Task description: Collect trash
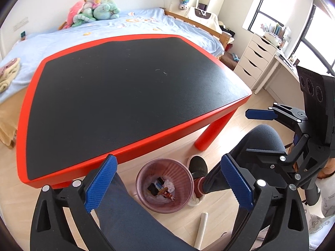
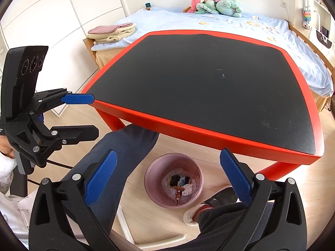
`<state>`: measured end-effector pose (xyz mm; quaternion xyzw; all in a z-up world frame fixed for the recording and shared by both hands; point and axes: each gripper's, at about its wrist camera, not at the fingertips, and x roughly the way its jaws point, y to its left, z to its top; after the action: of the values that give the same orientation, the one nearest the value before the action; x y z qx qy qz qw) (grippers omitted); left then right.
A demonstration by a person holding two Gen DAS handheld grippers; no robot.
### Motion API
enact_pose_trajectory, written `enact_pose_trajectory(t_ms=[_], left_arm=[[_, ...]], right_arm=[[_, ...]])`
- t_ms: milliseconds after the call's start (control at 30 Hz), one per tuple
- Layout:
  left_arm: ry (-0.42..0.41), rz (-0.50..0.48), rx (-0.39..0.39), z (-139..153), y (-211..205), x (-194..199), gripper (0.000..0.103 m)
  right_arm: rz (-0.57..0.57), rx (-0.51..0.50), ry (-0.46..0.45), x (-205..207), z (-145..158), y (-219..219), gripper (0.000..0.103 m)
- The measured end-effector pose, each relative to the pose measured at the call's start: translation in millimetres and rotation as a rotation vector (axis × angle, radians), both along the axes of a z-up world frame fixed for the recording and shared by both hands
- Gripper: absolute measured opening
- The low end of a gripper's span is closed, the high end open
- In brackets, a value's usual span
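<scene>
Both the left gripper (image 1: 167, 185) and right gripper (image 2: 167, 177) gape wide and empty above the bin (image 1: 144, 196), where the trash (image 1: 160, 188) lies at 6 o'clock of the table (image 1: 129, 81): light, crumpled, likely best pinched by a fold

A pink wastebasket (image 1: 144, 190) holding wrappers (image 1: 161, 188) stands on the wooden floor (image 1: 247, 117). It sits just off the red table's (image 1: 129, 150) near edge.

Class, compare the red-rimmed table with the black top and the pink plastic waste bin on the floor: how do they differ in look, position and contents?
The red-rimmed table is broad, flat and angular; the pink plastic waste bin is small, round and ribbed. The table stands on red legs; the bin sits low on the wooden floor beside its near edge. The table's black top is bare; the bin holds wrappers and crumpled tissue. Both stand upright.
</scene>
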<state>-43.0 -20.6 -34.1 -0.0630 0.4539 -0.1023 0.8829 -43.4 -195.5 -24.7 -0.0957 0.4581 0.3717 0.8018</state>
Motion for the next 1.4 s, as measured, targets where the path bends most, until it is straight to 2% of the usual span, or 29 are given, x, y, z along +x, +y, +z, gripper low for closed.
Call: enact_pose_trajectory(t_ms=[267,467,700,1033,1400], left_arm=[[0.006,0.015,-0.013,2.8,3.0,1.8,0.095],[-0.004,0.031,0.007,7.1,4.8,4.2,0.095],[-0.037,0.078,0.042,18.4,19.1,15.0,0.095],[-0.103,0.097,0.053,44.5,36.5,38.6,0.095],[-0.087,0.106,0.041,47.1,42.5,56.8,0.097]], right_arm=[[-0.028,-0.012,0.011,4.0,2.1,-1.4,0.099],[-0.058,-0.005,0.022,9.0,6.8,-5.2,0.099],[-0.097,-0.001,-0.015,23.1,22.7,-5.7,0.099],[-0.113,0.026,-0.118,61.1,65.1,4.3,0.1],[-0.123,0.029,-0.121,88.2,72.7,6.6,0.1]])
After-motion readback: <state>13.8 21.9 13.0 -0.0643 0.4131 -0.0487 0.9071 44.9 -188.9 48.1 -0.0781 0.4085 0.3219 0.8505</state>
